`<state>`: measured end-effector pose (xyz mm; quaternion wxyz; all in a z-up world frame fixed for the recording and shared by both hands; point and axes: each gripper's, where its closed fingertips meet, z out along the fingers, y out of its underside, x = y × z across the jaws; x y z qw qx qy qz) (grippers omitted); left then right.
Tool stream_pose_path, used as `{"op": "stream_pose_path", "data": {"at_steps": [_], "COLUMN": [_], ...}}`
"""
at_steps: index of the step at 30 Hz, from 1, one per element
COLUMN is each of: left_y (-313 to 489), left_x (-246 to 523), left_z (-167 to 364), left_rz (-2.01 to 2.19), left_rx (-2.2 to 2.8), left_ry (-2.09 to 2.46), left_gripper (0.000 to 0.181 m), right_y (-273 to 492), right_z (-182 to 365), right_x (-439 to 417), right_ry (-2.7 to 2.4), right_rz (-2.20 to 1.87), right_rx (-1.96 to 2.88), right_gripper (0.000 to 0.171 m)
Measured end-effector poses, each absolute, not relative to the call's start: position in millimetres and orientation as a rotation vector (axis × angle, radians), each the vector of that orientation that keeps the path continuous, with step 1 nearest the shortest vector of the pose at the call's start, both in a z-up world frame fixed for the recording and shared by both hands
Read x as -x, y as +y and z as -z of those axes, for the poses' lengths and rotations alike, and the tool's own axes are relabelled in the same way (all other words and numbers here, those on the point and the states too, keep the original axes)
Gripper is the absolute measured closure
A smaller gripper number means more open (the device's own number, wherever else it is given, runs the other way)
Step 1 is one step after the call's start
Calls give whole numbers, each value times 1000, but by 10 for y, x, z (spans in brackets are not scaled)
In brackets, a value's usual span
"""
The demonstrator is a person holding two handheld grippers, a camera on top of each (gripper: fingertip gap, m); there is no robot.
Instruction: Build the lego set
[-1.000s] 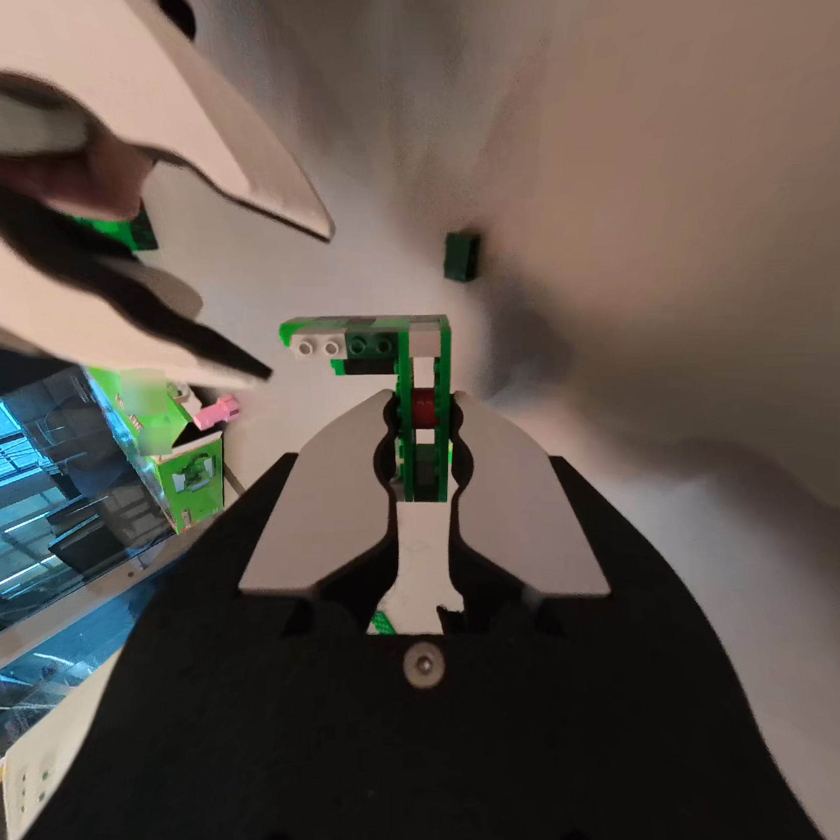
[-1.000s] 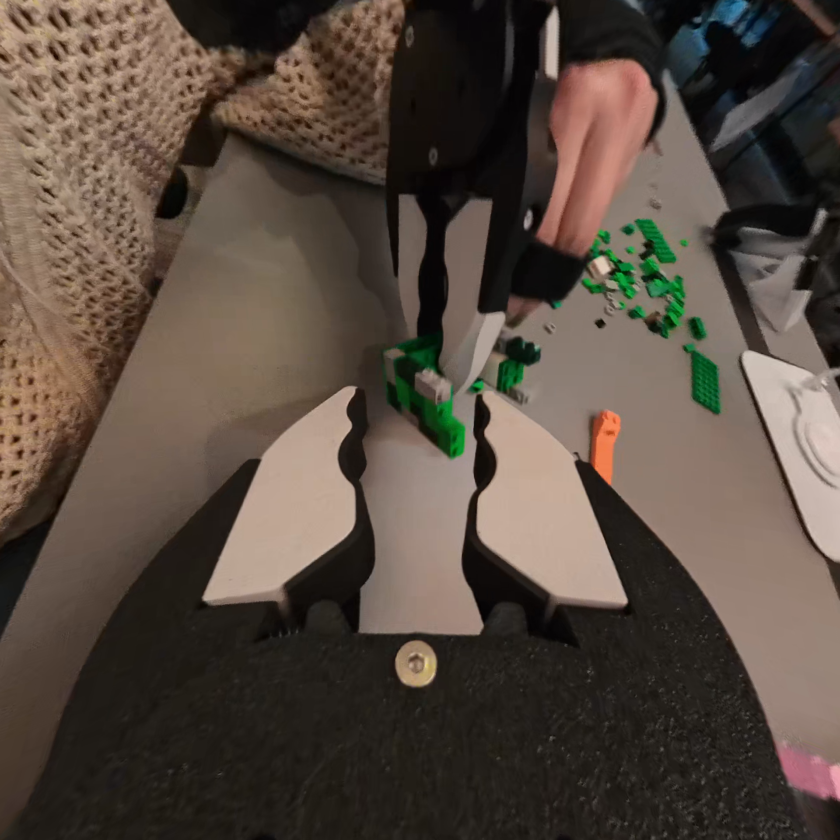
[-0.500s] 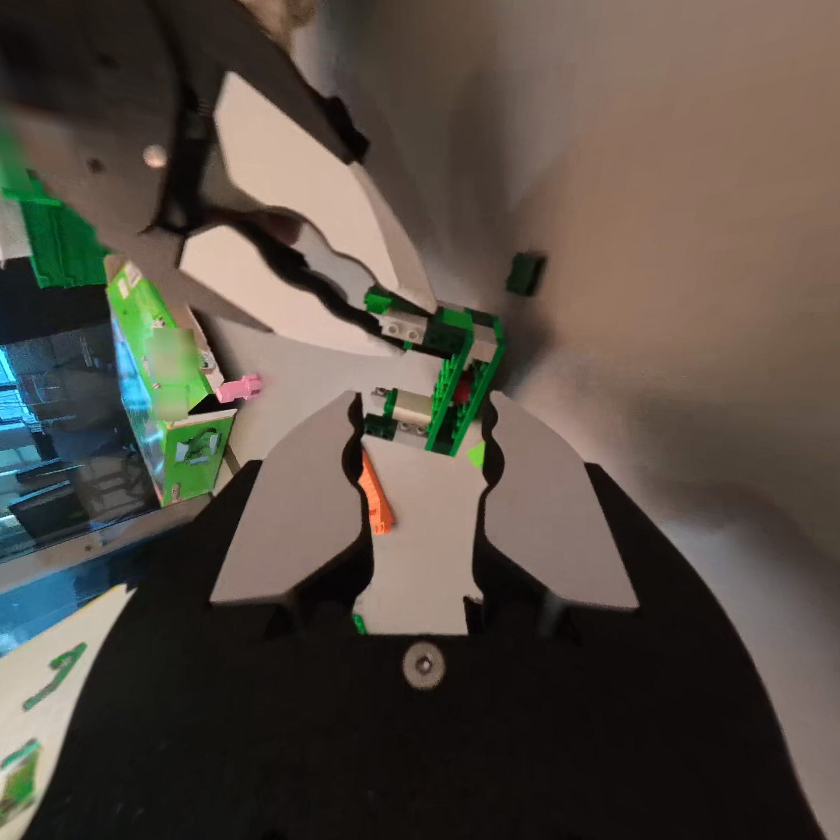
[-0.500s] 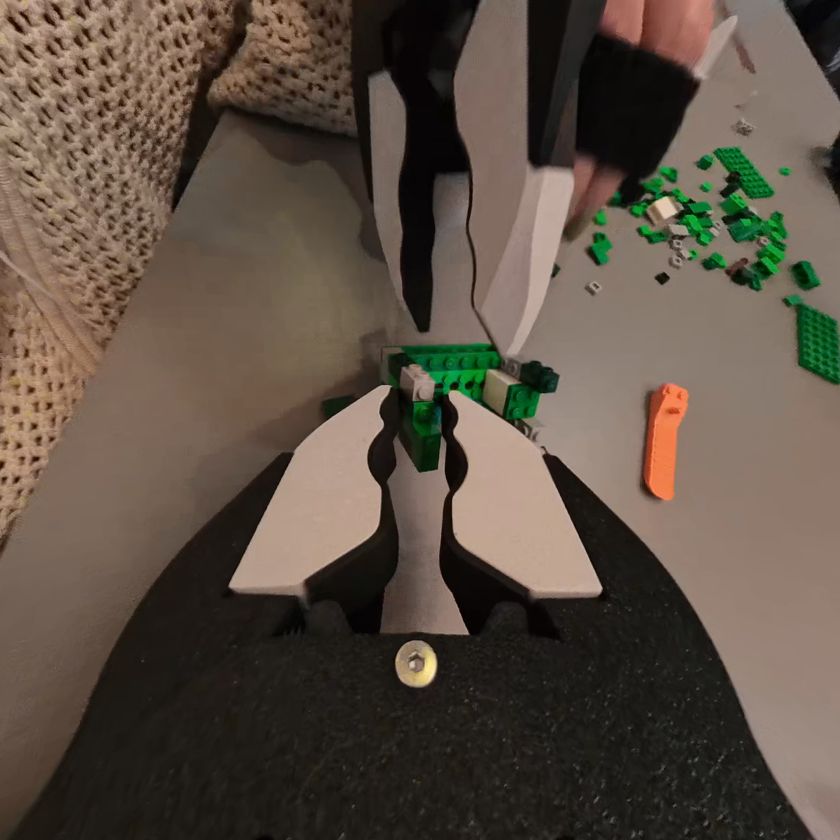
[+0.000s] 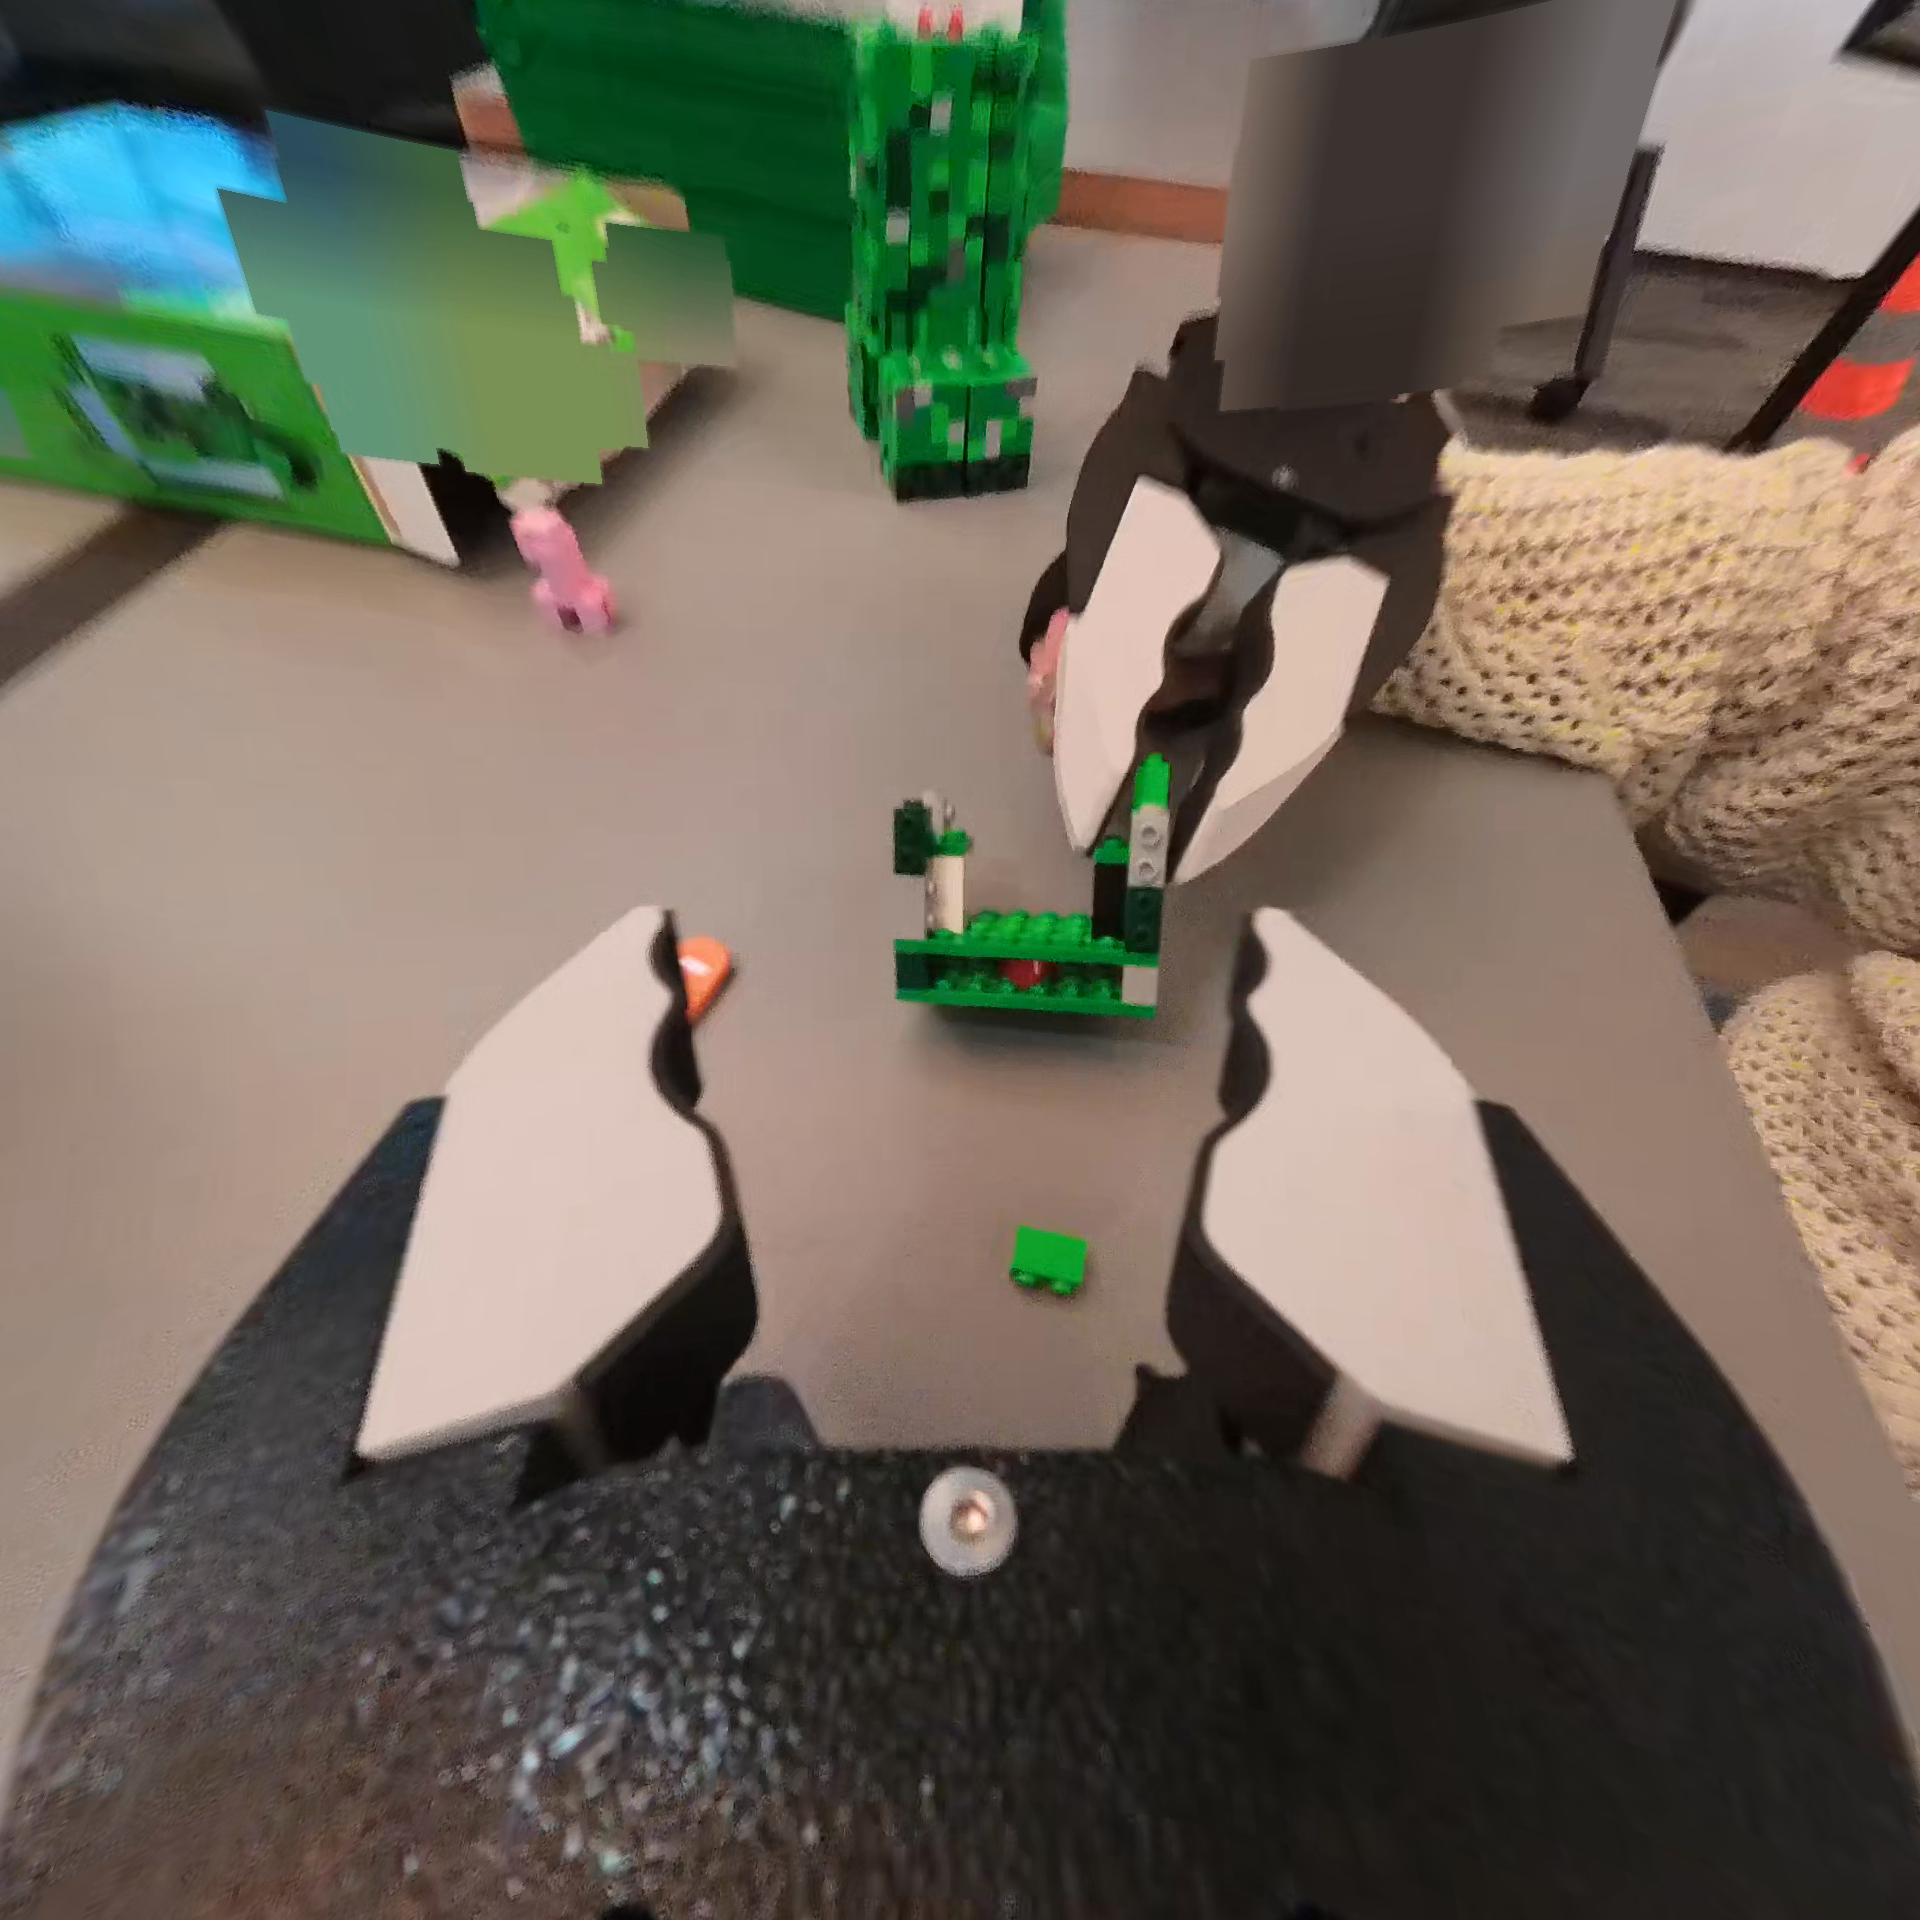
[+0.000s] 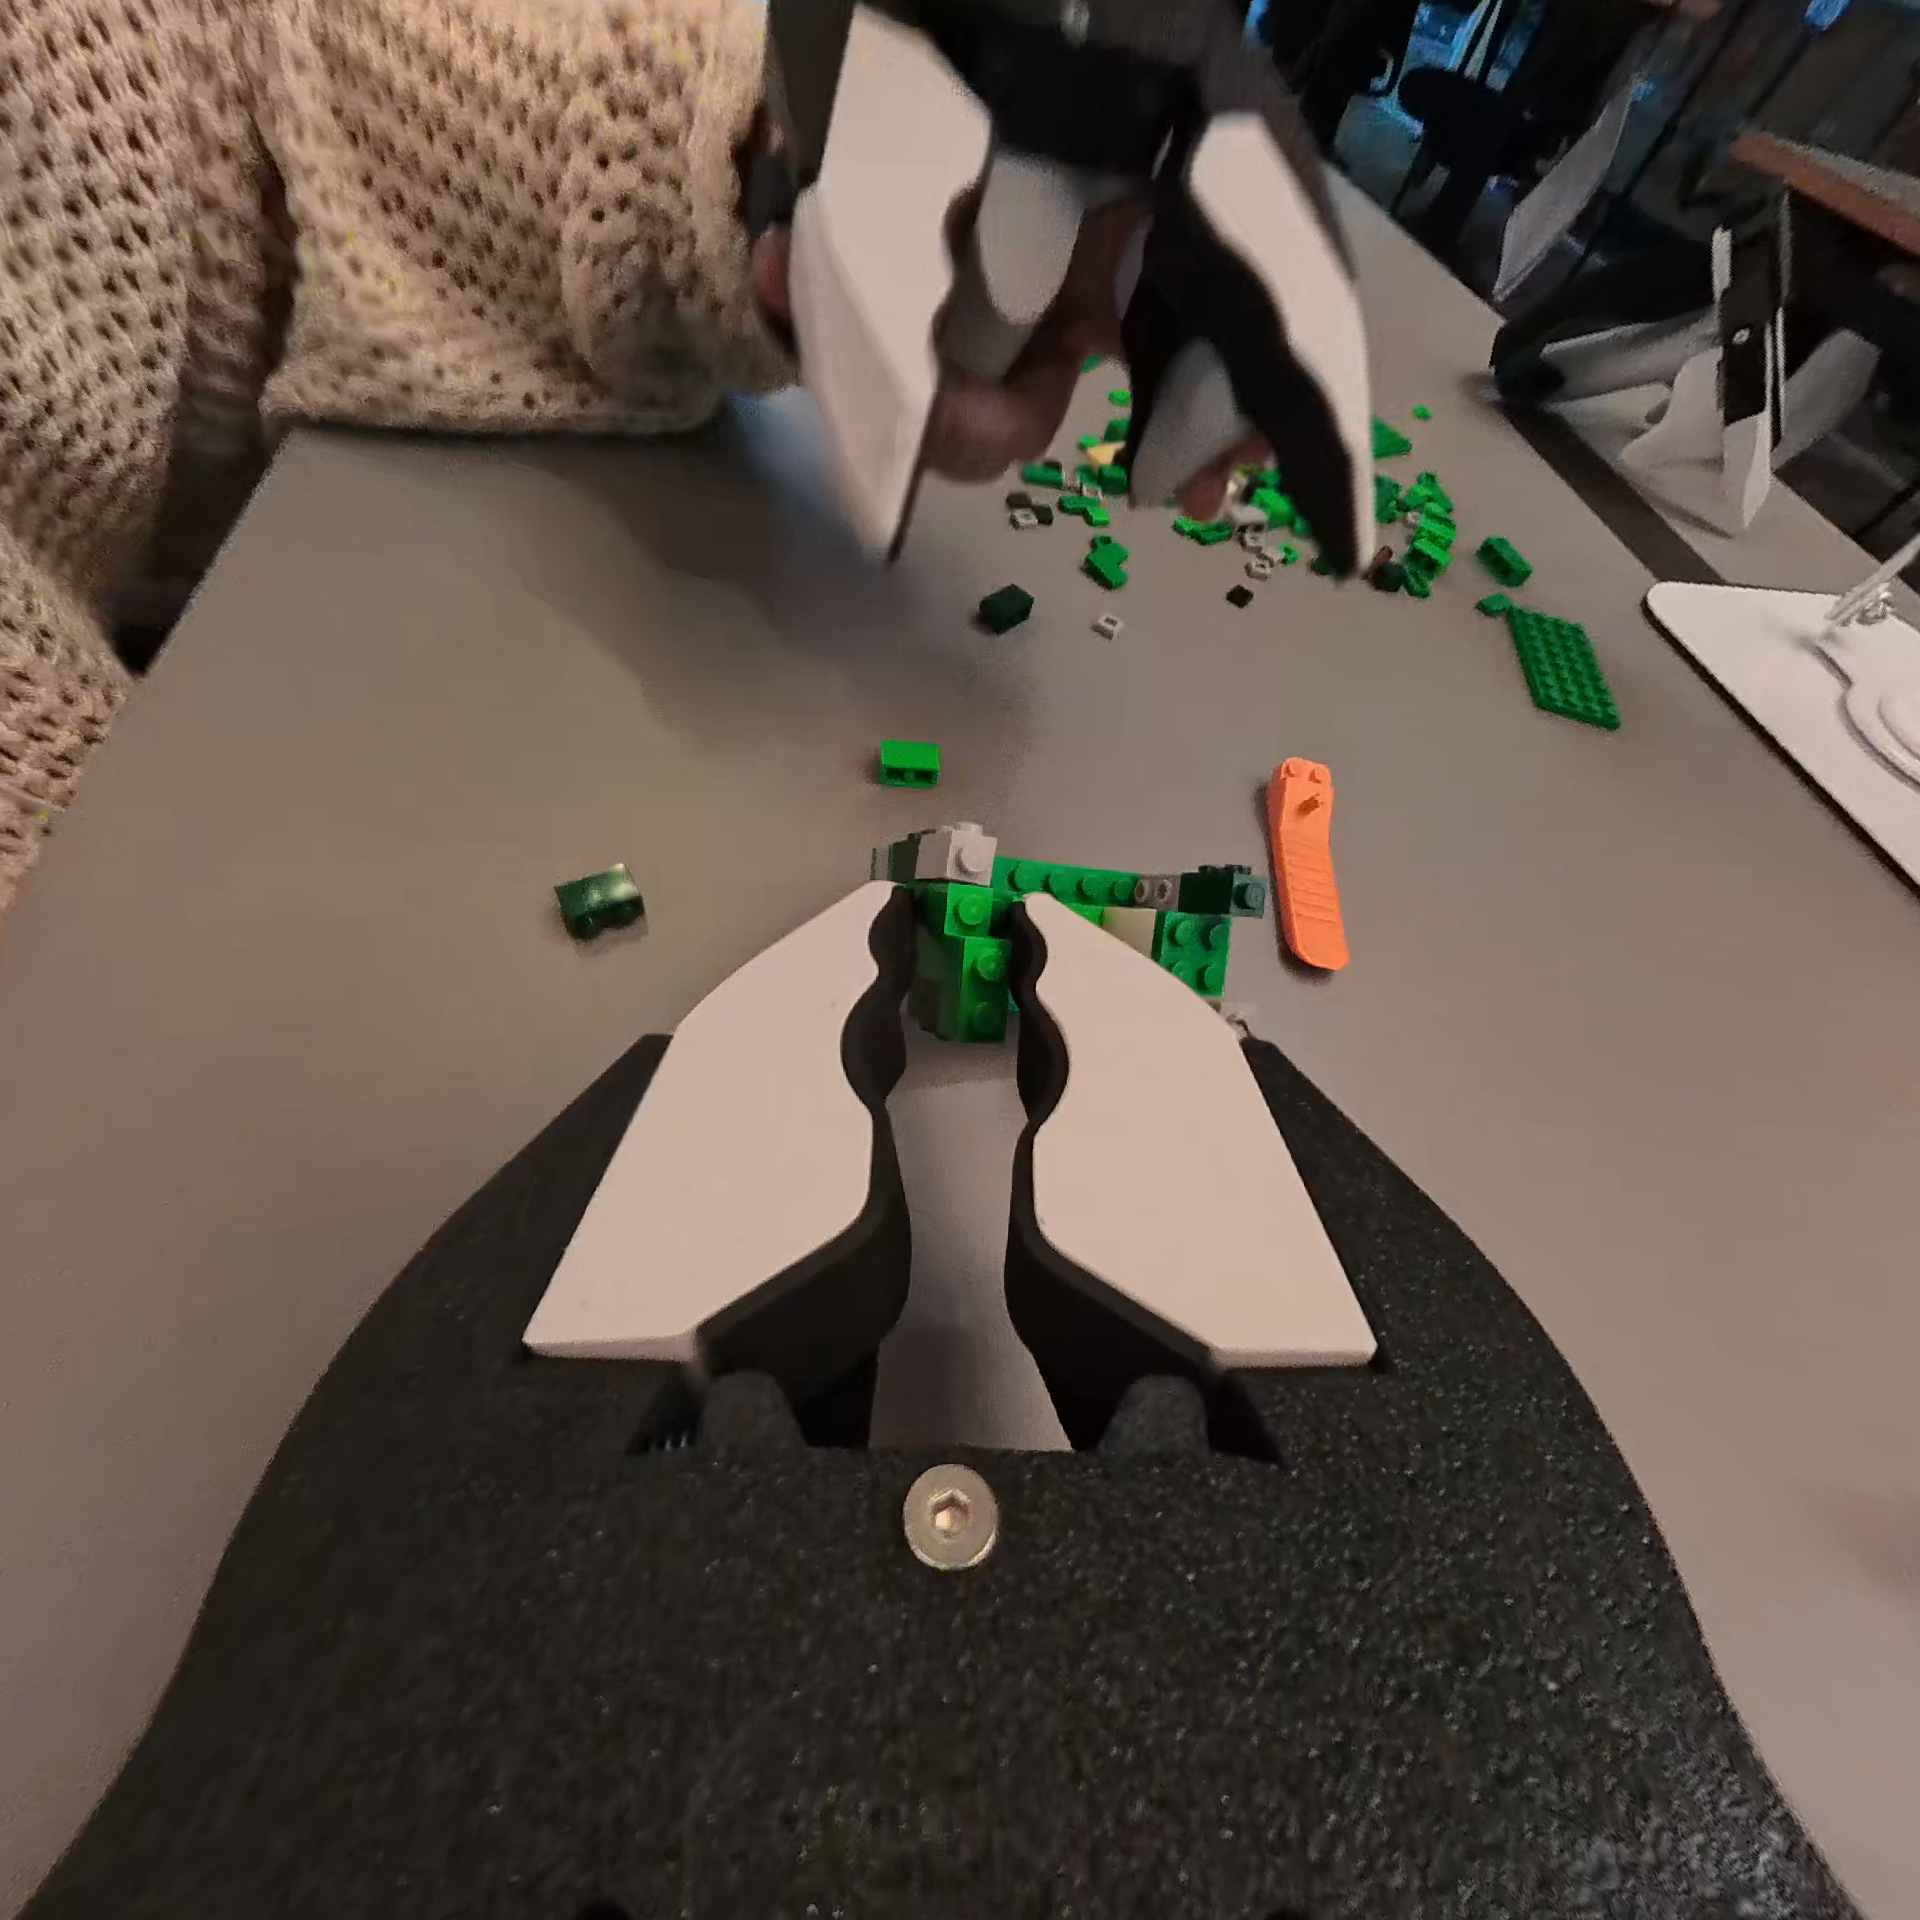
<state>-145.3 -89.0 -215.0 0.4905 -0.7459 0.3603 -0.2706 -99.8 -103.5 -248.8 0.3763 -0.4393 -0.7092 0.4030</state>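
Note:
The green lego build [image 5: 1023, 977] is a flat base with a red piece inside and two upright posts. My right gripper [image 6: 961, 925] is shut on its green post [image 6: 971, 971]. The left wrist view shows the same, with the right gripper [image 5: 1143, 821] clamping the right-hand post from above. My left gripper [image 5: 961, 935] is wide open and empty, drawn back from the build. In the right wrist view the left gripper [image 6: 1122, 551] hangs blurred above the table beyond the build. A loose bright green brick [image 5: 1049, 1259] lies between my left fingers on the grey table [image 5: 312, 831].
An orange brick separator [image 6: 1304, 862] lies right of the build. A dark green brick [image 6: 600, 899] and a bright green brick [image 6: 907, 762] lie nearby. A pile of loose bricks [image 6: 1299, 499] and a green plate [image 6: 1564, 665] lie farther off. A pink figure [image 5: 566, 571], a green block figure [image 5: 940, 312] and a knit sleeve [image 5: 1662, 623] are close. Between my left fingertips and the loose bright green brick [image 5: 1049, 1259] there is roughly 8 centimeters.
My left gripper let go of the build, opened wide and pulled back. My right gripper closed on the build's post and now holds it alone.

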Motion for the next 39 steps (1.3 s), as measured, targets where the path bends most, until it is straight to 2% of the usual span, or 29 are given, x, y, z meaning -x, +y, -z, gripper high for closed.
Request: {"op": "stream_pose_path", "data": {"at_steps": [3,8,12,15,20,21,23,25,28,33,39], "left_y": [-889,-871,-887,-925,-944,-944,-976,-995,-1060,-1266,-1599], "left_x": [1282,1048,915,903,974,1014,1123,1287,1463,1485,1394], "left_z": [2371,2421,2152,1971,2021,2072,2189,2284,2314,2419,2630], "left_rz": [599,617,737,780,713,673,579,472,450,532,550], "left_rx": [1895,1880,1707,1605,1623,1647,1675,1695,1699,1656,1661], "left_ry": [903,850,759,704,715,738,831,902,954,1084,1296], "left_gripper": [60,52,65,92,94,94,94,94,94,94,94], "right_y": [-1017,-1045,-1134,-1207,-1227,-1209,-1119,-1057,-1102,-1552,-1849], "right_z": [2364,2076,1808,1733,1756,1719,1672,1768,2186,2653,2924], "right_x": [1015,1017,981,950,959,942,875,798,718,790,883], "right_ry": [-1731,-1575,-1453,-1433,-1437,-1414,-1404,-1504,-1776,-2114,-2307], "right_rz": [-1089,-1184,-1279,-1358,-1349,-1346,-1312,-1233,-1088,-1045,-981], "right_rx": [1100,1010,910,878,878,866,868,902,1035,1100,1113], "right_gripper": [154,154,154,154,153,143,136,136,131,132,136]}}
